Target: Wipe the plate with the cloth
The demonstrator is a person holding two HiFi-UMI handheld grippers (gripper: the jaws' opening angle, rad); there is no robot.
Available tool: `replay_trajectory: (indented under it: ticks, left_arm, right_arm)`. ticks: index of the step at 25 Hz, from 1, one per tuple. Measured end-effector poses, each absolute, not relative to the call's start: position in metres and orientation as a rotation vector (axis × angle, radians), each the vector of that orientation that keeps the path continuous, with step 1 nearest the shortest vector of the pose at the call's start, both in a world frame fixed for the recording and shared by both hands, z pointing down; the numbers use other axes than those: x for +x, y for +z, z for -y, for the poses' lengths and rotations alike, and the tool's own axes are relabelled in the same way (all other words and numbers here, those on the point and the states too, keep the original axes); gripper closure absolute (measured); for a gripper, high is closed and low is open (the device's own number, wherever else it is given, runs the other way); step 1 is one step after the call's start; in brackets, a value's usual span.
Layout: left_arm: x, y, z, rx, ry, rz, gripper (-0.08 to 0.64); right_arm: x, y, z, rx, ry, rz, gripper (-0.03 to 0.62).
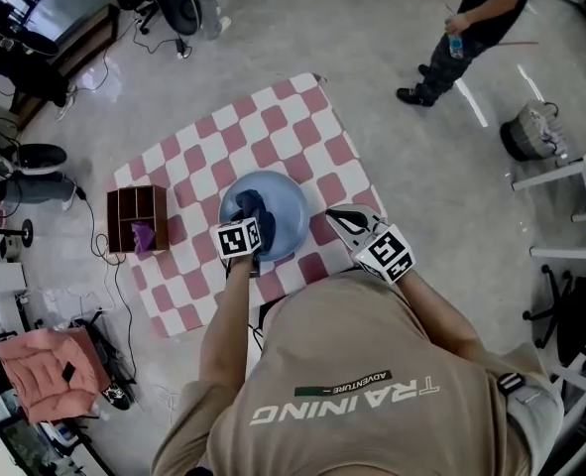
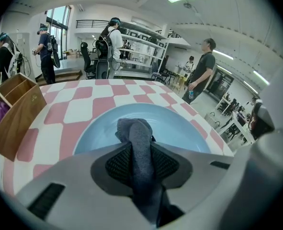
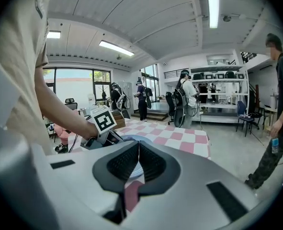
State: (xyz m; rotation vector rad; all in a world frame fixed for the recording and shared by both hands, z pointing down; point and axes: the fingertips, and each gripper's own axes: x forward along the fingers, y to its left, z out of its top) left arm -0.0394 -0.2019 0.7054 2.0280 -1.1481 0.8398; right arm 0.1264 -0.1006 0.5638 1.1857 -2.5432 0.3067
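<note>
Left hand-held gripper [image 2: 142, 159] pinches grey cloth [image 2: 134, 128] over blue plate [image 2: 179, 123]
Right hand-held gripper [image 3: 138, 164] pressed together just right of plate; wooden box [image 1: 137, 211] well left on checked bench [image 1: 302, 117]

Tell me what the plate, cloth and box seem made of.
Plate: smooth, pale blue, soft sheen; plastic or glazed ceramic, can't tell which. Cloth: dark grey fabric, matte, finely napped, folds limply. Box: probably wood, matte brown, thin flat panels with dividers.
</note>
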Motion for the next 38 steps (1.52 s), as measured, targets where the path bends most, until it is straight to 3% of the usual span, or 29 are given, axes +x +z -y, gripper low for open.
replay_trajectory:
  ticks: [18,28,38]
  left_arm:
    - [0.019,0.714,0.158,2.063,0.879,0.944,0.448]
    - [0.065,0.685,0.207,2.247,0.870,0.871,0.449]
    - [0.044,0.690,0.281,2.207,0.858,0.969,0.449]
  right_arm:
    - [0.088,0.557,0.138,1.080,0.272,2.535,0.574]
    - [0.100,0.568,0.137,1.137,0.375,2.472,0.574]
    - [0.116,0.578,0.123,1.195,0.486,2.436,0.574]
